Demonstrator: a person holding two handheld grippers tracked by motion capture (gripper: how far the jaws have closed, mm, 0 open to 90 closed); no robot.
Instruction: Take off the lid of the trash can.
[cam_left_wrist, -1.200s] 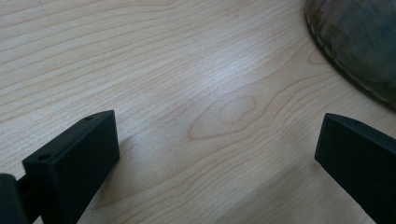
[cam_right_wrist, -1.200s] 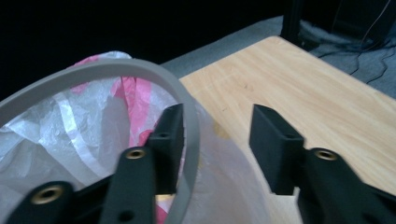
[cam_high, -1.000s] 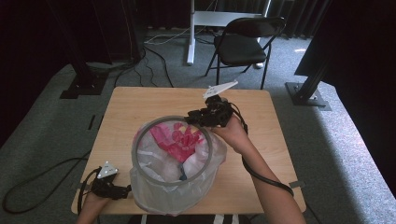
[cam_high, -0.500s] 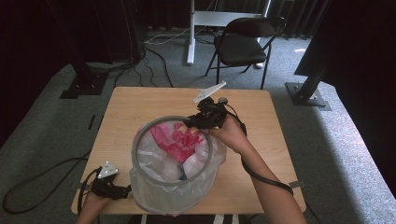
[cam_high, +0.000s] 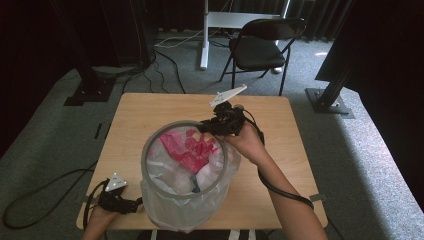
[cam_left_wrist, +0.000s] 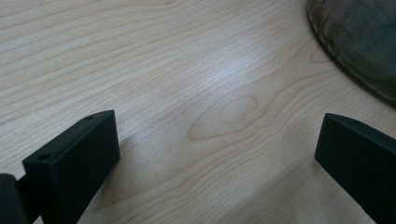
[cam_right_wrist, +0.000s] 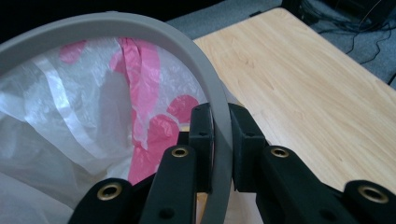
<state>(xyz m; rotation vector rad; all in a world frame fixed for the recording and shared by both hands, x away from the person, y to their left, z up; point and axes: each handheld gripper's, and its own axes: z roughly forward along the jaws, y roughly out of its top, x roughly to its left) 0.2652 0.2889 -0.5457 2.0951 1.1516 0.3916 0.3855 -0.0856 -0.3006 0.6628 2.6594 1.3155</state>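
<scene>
At the near left corner of the surface the left tool rests spread and empty. Further right, the right tool has just been closing and now pinches the grey ring holding the plastic bag, so the ring seems secured.

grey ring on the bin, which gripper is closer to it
Right. The right gripper is clamped on the grey ring; the left gripper rests open on the table beside the bin.
</scene>
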